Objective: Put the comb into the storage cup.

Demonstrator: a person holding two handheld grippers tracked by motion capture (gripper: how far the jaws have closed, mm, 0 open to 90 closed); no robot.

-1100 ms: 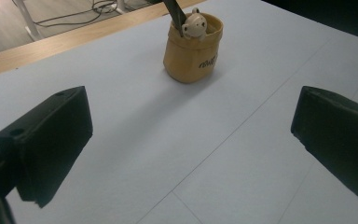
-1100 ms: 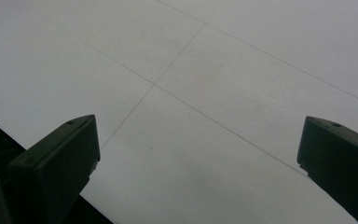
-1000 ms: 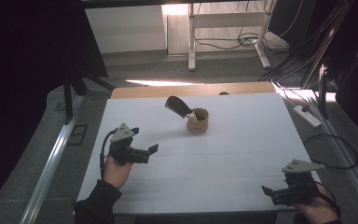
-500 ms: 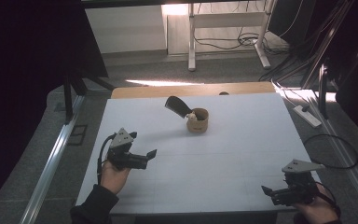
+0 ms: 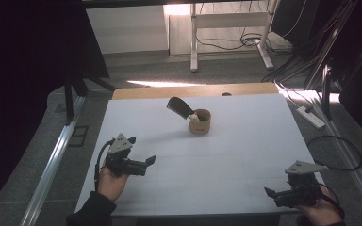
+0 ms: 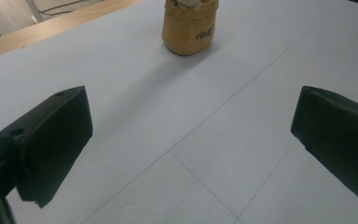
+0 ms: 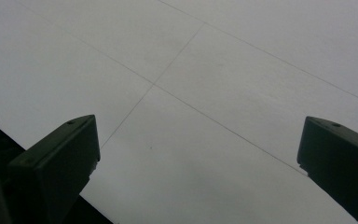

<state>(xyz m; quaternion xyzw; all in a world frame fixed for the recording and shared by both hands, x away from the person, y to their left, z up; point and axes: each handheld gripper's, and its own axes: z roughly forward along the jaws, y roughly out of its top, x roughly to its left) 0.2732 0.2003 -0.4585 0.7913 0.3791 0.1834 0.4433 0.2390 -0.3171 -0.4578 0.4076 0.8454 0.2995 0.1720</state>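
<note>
While both hands hang low over the near half of the white tabletop (image 5: 226,155), the cup (image 5: 200,121) stands upright toward the far middle, well apart from either gripper. Cup: tan, short, with dark lettering on its side in the left gripper view (image 6: 189,27); something pale sits inside at the rim, too small to identify. A dark scoop-like piece (image 5: 179,107) leans out of the cup toward the far left, tilted. Left gripper (image 5: 146,162) held near the left edge of the tabletop, jaws spread wide and holding nothing, pointed toward the middle of the sheet; in its own view (image 6: 191,135) the cup lies ahead and slightly left of centre, bare sheet between the jaws. Right gripper (image 5: 271,194) at the near right corner, jaws likewise parted and empty, aimed leftward along the near edge; its own view (image 7: 198,158) looks down on bare sheet with thin grid lines, dark table edge at lower left. Neither gripper touches the cup. Cables trail from both grippers.
</note>
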